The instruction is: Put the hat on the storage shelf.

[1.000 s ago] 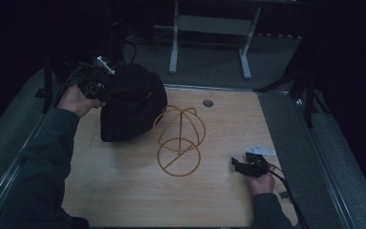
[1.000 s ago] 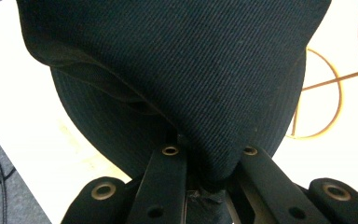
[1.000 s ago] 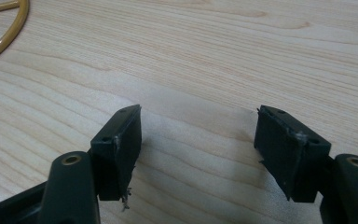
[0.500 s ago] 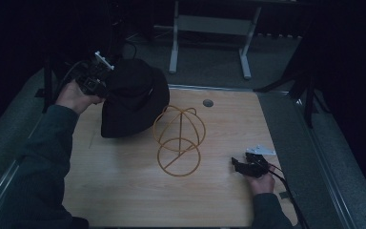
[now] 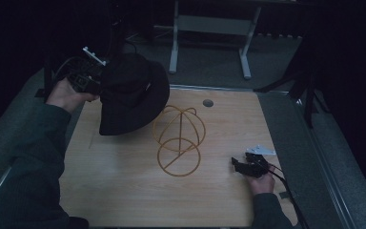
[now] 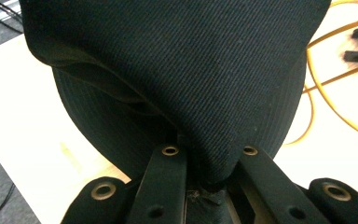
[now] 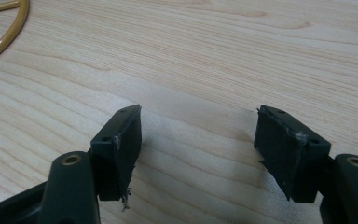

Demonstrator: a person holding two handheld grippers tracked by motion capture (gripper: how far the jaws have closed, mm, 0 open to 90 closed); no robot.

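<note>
A black bucket hat point(image 5: 131, 93) hangs in the air over the table's far left corner, its brim pinched in my left gripper point(image 5: 95, 83). In the left gripper view the hat's fabric point(image 6: 182, 79) bunches between the two jaws of the left gripper point(image 6: 207, 156). A gold wire hat stand point(image 5: 178, 136), a dome of hoops on a ring base, sits on the middle of the wooden table point(image 5: 124, 191), just right of the hat. My right gripper point(image 5: 238, 164) rests low at the table's right side, open, with bare wood between its fingers point(image 7: 121, 140); the right gripper point(image 7: 198, 126) faces the stand's ring point(image 7: 4, 32).
A round grommet hole point(image 5: 208, 102) lies near the table's far edge. Grey carpeted floor point(image 5: 290, 138) surrounds the table, and a white desk frame point(image 5: 209, 28) stands behind it. A cable point(image 5: 286, 183) trails from the right gripper.
My left gripper has lifted the hat higher and slightly back, so it now hangs clear above the table. The right gripper has stayed put.
</note>
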